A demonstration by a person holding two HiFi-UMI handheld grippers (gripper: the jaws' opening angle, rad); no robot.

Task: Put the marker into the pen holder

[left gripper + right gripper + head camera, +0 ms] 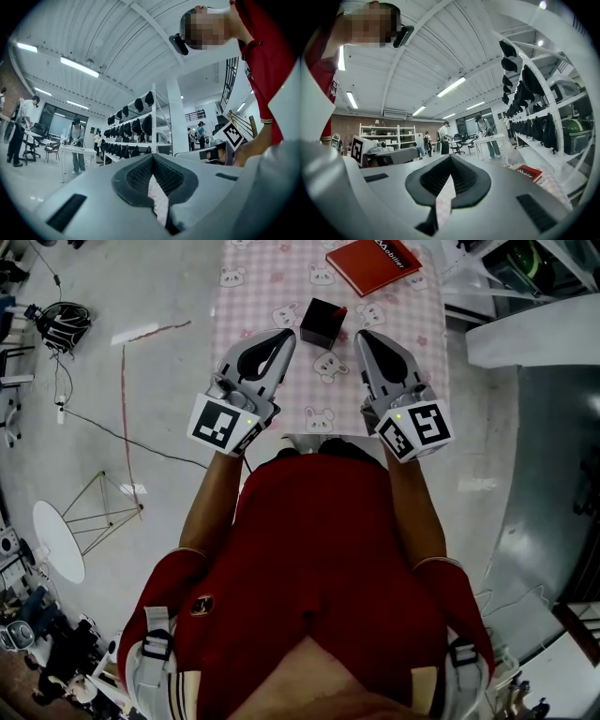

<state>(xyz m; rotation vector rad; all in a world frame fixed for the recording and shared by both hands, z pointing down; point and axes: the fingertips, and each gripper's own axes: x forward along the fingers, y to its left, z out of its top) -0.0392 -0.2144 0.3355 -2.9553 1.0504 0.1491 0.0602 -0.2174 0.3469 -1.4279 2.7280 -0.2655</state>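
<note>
The left hand-held gripper (152,158) and the right hand-held gripper (450,158) are both closed and empty. Only the head view shows the holder (322,322), at 12 o'clock between them.

Your cloth (258,296) is pale pink check, dotted with white bear faces. On it the holder (322,322) is plain black, and the book (373,265) is red with white lettering. Your left gripper (284,337) and right gripper (363,337) are light grey with black ribbed pads. The left cube (225,425) and right cube (417,430) are white with black square markers. Your shirt (319,549) is red, and the floor (169,399) is grey.
</note>
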